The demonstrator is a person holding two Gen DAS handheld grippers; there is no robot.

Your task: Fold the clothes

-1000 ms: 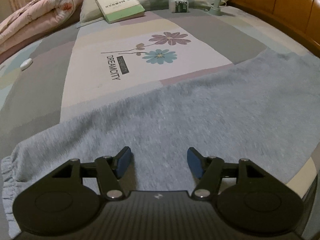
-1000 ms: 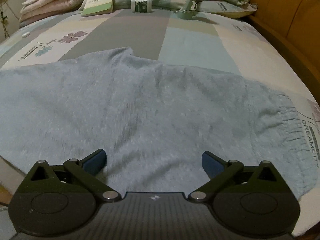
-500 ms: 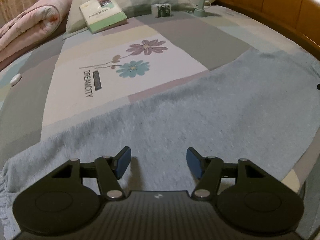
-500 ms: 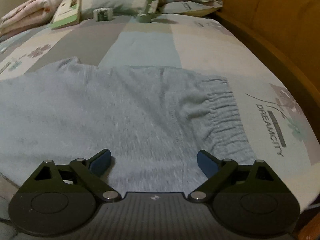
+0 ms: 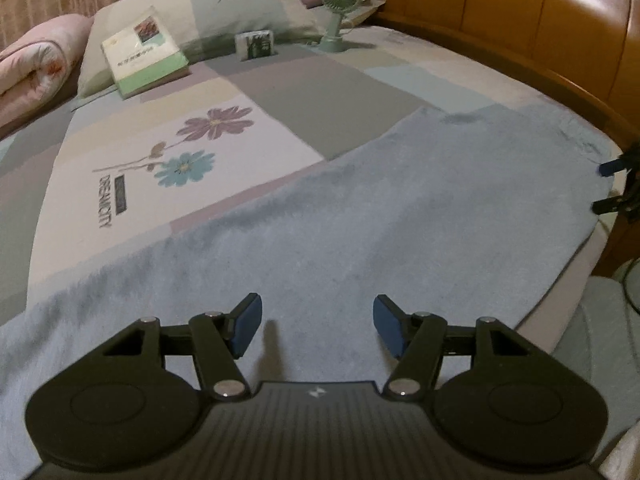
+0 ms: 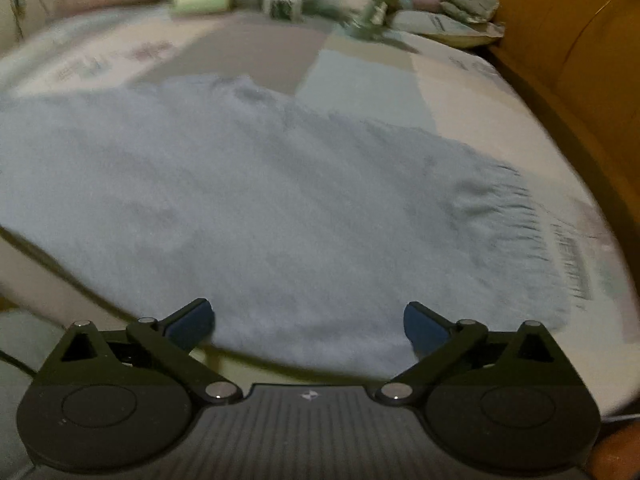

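Item: pale blue fleece garment (image 5: 400, 216), spread flat across the lower half of the frame in both views, its gathered elastic end (image 6: 532, 216) toward the right of the right wrist view, its near edge lying along the bed's edge. Left gripper (image 5: 318, 330), bottom centre, above the fleece, jaws apart, nothing between the pads. Right gripper (image 6: 308, 326), bottom centre over the near hem, jaws spread wide, having just been opening, nothing between them; it also shows as dark tips at the right edge of the left wrist view. Support: bed with patchwork bedspread (image 5: 280, 92) in grey, cream and pale green blocks, flower print (image 5: 192, 148) with lettering at centre left. Upper frame: pillow (image 5: 248, 12), book (image 5: 144, 56) leaning on it, small box (image 5: 256, 45), green desk fan (image 5: 340, 8). Upper left: rolled pink quilt (image 5: 36, 64). Upper right: curved wooden headboard (image 5: 520, 20). Right wrist view blurred.
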